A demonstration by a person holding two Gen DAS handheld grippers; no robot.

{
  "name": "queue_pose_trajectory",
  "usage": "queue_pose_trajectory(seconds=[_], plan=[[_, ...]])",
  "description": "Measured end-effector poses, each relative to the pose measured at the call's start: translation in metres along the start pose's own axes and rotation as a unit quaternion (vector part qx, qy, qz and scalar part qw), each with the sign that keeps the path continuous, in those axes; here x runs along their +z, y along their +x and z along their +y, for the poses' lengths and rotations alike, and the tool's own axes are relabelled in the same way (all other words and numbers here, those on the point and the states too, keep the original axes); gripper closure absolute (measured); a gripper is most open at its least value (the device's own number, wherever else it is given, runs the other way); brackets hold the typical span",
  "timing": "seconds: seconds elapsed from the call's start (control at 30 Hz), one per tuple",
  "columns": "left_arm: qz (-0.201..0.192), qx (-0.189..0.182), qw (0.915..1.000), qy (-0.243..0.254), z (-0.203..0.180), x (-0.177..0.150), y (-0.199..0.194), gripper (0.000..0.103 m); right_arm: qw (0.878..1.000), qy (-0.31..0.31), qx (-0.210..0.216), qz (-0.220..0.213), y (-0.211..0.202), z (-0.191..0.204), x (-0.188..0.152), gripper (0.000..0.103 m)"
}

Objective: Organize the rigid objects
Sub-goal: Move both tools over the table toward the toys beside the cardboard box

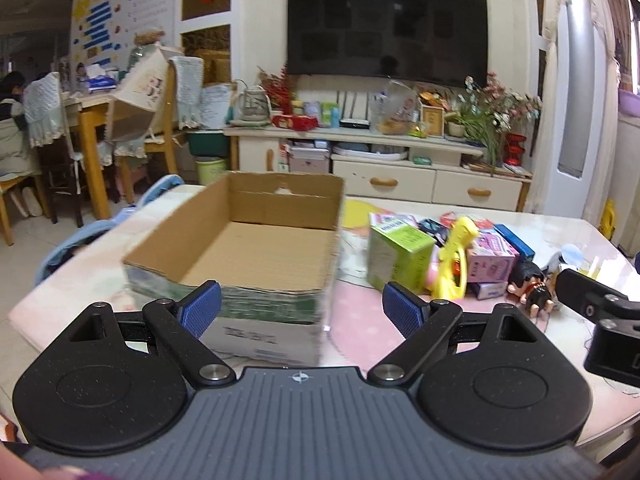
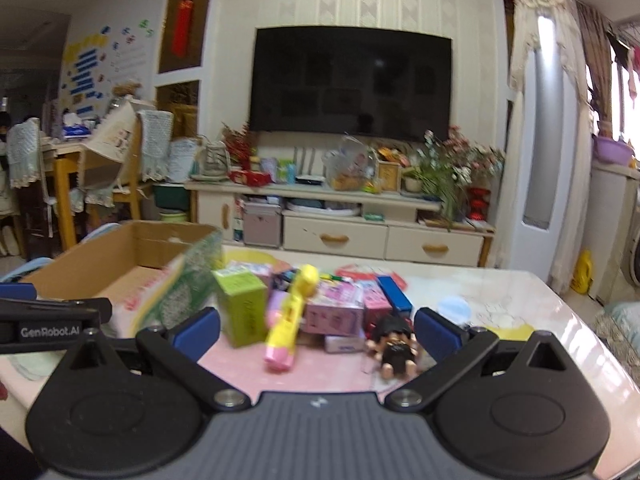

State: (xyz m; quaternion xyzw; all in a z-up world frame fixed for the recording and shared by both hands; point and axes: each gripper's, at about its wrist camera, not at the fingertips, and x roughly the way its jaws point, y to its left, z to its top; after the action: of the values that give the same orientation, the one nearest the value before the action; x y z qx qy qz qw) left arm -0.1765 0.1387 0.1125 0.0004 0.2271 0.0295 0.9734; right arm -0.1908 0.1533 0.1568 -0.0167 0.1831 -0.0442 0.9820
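Note:
An open, empty cardboard box [image 1: 256, 248] stands on the table, also in the right wrist view [image 2: 120, 280]. To its right lies a pile: a green carton [image 1: 398, 254] [image 2: 242, 304], a yellow and pink toy [image 1: 454, 260] [image 2: 288, 320], pink boxes [image 1: 494, 258] [image 2: 336, 312], a blue box [image 1: 516, 240] [image 2: 394, 294] and a dark-haired doll [image 1: 534, 286] [image 2: 396, 346]. My left gripper [image 1: 302, 310] is open and empty in front of the box. My right gripper [image 2: 318, 334] is open and empty in front of the pile.
The table [image 2: 500, 304] has a pale glossy top with a pink mat [image 1: 360, 320]. A light blue round item [image 2: 454, 308] lies right of the pile. A TV cabinet [image 2: 340, 224] stands behind the table. Chairs and a dining table [image 1: 92, 120] are at left.

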Motion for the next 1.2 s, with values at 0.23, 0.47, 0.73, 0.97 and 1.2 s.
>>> queue_pose_trajectory(seconds=[0.23,0.47,0.73,0.97,1.2], plan=[[-0.019,0.009,0.9997,-0.012,0.019,0.000,-0.024,0.000,0.999,0.005,0.030,-0.015,-0.017,0.017,0.007,0.001],[-0.031,0.011,0.9994,-0.005,0.020,0.000,-0.036,0.000,0.999,-0.004,0.027,-0.030,-0.027,0.023,0.009,0.001],[-0.035,0.011,0.9993,0.003,0.018,-0.001,-0.042,0.000,0.999,-0.001,0.016,-0.039,-0.032,0.013,0.004,0.001],[-0.036,-0.002,0.9993,0.009,0.010,0.002,-0.046,0.000,0.999,0.010,0.009,-0.050,-0.035,-0.007,-0.007,0.001],[-0.024,-0.045,0.9976,0.048,-0.021,-0.004,-0.019,0.000,0.999,0.032,-0.029,-0.032,-0.008,-0.040,-0.027,0.001]])
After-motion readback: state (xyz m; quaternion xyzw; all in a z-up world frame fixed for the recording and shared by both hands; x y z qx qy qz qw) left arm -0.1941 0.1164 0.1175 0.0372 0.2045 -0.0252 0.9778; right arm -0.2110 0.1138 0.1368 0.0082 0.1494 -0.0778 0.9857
